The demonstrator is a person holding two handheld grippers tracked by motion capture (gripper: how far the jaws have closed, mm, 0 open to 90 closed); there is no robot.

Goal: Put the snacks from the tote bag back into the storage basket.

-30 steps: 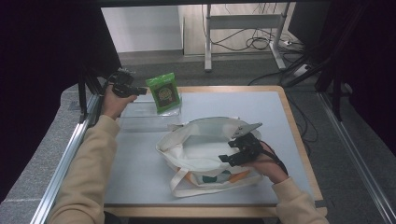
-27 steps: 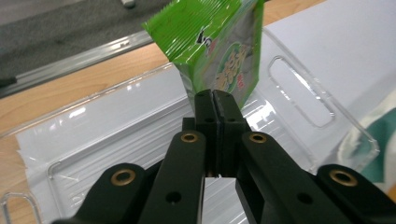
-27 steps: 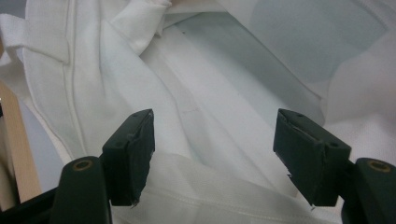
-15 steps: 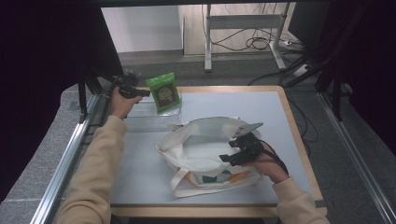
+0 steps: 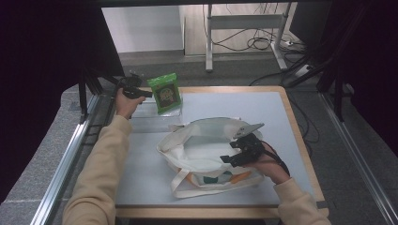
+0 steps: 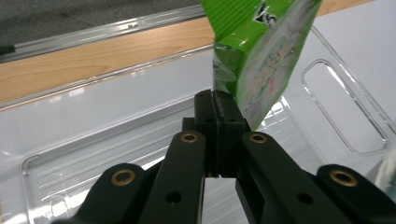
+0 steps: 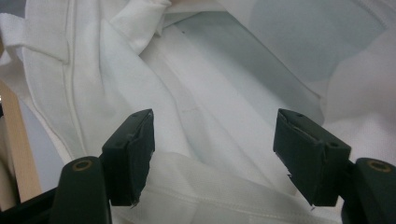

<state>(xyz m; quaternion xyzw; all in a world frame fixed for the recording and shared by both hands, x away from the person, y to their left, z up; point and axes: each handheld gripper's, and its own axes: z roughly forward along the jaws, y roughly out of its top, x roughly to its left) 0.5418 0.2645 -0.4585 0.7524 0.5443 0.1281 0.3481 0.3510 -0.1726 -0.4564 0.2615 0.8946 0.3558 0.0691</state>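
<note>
Glossy green plastic pouch (image 6: 261, 56), clear shiny plastic tray (image 6: 116, 126), matt white cloth bag (image 7: 201, 84), wood-edged table (image 5: 281, 96)

The high view looks forward and down over the whole counter (image 5: 281, 101) from the person's side. The left tool's (image 6: 215, 100) camera sits close above a clear tray (image 6: 116, 121) and green packet (image 6: 261, 51), both also seen from above. The right tool's (image 7: 212, 156) camera peers closely into the white tote bag (image 7: 224, 93).
</note>
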